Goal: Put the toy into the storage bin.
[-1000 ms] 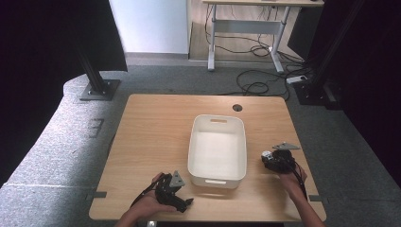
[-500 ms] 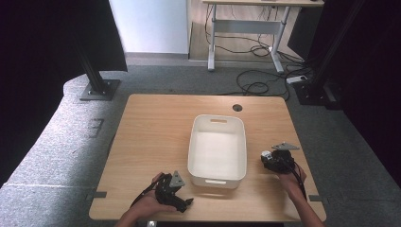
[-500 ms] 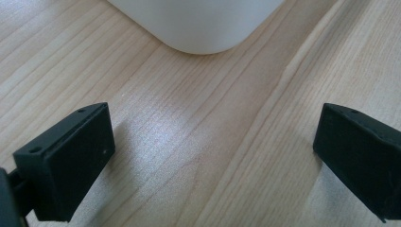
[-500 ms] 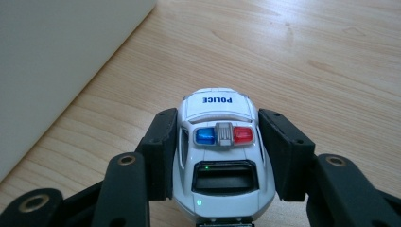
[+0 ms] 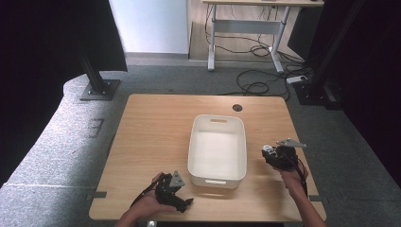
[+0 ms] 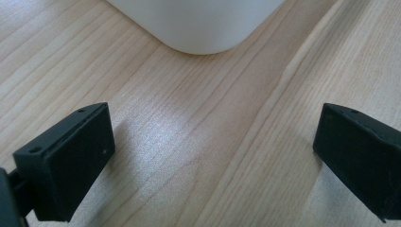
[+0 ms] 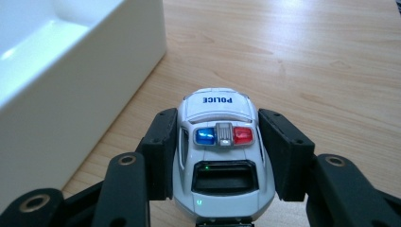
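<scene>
White toy police car [image 7: 221, 156] stays clenched in our right hand-held gripper [image 7: 220, 156], unmoved; our left hand-held gripper [image 6: 213, 156] gapes released above the wooden table [image 6: 198, 142].

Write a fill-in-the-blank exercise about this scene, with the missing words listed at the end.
1. The right tool is shut on a toy ____ car.
2. The white bin on the wooden table holds ____.
3. In the high view, the car sits to the ____ of the bin.
4. The jaws of the left tool stand ____, with only bare wood between them.

Missing words: police; nothing; right; open
</scene>
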The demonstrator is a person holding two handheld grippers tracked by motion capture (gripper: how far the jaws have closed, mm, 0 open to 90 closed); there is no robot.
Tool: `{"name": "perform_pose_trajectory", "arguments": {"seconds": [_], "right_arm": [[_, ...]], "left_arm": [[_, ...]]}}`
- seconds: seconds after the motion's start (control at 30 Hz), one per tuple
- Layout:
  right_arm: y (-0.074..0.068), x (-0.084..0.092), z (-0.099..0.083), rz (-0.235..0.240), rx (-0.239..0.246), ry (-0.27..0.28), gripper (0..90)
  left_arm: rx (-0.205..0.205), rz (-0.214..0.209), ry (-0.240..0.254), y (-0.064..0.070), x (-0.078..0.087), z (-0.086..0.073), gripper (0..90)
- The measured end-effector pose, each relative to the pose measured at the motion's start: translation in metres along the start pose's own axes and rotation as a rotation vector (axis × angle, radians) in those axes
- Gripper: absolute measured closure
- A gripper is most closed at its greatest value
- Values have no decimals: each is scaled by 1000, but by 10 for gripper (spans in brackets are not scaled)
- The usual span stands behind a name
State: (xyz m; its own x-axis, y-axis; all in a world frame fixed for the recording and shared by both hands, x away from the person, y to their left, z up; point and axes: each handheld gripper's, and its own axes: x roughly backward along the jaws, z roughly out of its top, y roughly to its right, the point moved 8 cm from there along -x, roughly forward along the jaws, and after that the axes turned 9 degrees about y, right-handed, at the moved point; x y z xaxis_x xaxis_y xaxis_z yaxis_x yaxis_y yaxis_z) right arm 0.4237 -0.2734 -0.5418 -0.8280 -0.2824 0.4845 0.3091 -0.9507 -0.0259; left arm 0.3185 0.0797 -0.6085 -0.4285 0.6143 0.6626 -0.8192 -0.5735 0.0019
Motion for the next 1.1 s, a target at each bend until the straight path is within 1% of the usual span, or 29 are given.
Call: {"name": "perform_pose_trajectory", "arguments": {"seconds": [0.2,0.37,0.67,0.7,0.73,0.83,0.87,1.1], "right_arm": [[0,6,10,7,-17,31,502],[-4,11,19,19,-26,58,502],[-19,17,32,48,-20,87,502],[-19,17,32,48,-20,87,502],[-23,19,36,58,-17,98,502],[-27,20,39,65,-14,105,502],[-32,21,41,74,-11,112,502],[-40,22,46,86,-6,124,502]], "left_arm": [[0,0,0,0,0,0,1],[0,-1,1,0,0,0,1],[-2,-1,2,0,0,0,1],[-2,-1,2,0,0,0,1],[-1,-1,2,0,0,0,1],[-2,-1,3,0,0,0,1],[-2,-2,3,0,0,0,1],[-2,-2,4,0,0,0,1]]}}
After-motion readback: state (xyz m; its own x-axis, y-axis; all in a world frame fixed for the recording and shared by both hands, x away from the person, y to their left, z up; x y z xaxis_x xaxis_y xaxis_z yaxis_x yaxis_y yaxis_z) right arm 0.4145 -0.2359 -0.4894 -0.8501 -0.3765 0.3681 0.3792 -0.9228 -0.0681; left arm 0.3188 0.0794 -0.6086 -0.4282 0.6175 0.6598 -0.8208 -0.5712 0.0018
